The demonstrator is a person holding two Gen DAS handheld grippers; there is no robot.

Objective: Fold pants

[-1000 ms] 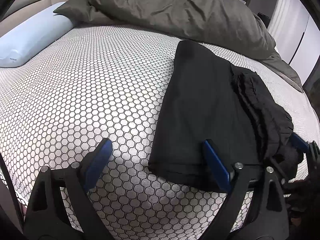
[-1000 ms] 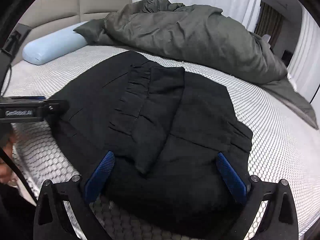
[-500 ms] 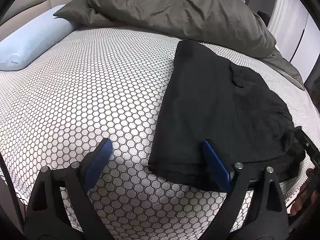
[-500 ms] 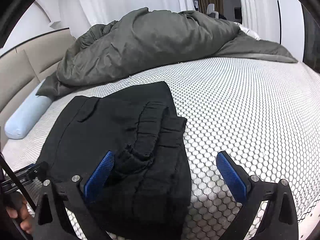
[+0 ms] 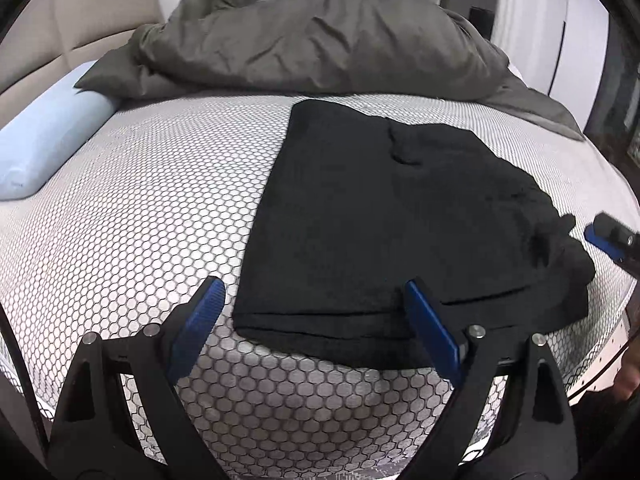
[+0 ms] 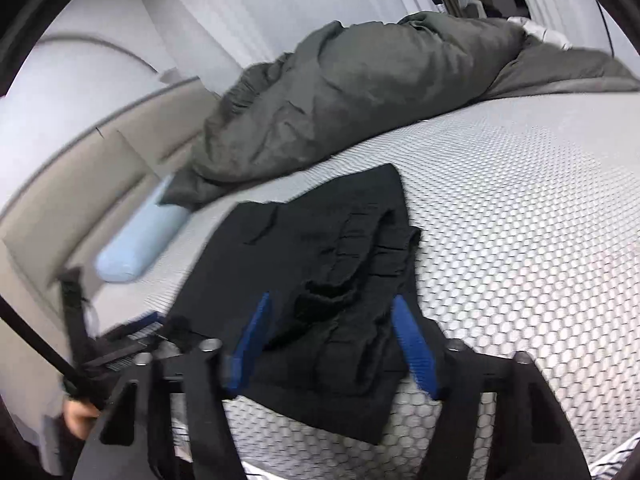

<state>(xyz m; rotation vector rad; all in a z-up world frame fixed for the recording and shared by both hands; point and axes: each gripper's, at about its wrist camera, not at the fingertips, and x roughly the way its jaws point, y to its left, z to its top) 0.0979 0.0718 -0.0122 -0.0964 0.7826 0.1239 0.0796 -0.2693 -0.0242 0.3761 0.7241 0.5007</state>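
Honeycomb-patterned bed (image 5: 132,184) is seen below a grey duvet (image 5: 320,36); black pants (image 5: 380,216) lie folded at centre right; left hand-held gripper (image 5: 312,320) is spread wide; right hand-held gripper (image 6: 332,344) is closing around bunched pants fabric.

Our left gripper (image 5: 312,324) has black triangular arms with silver screws and ribbed blue fingers (image 5: 196,320) across the frame's lower half. Our right gripper (image 6: 332,344) matches it; a black cable (image 6: 36,344) crosses lower left.
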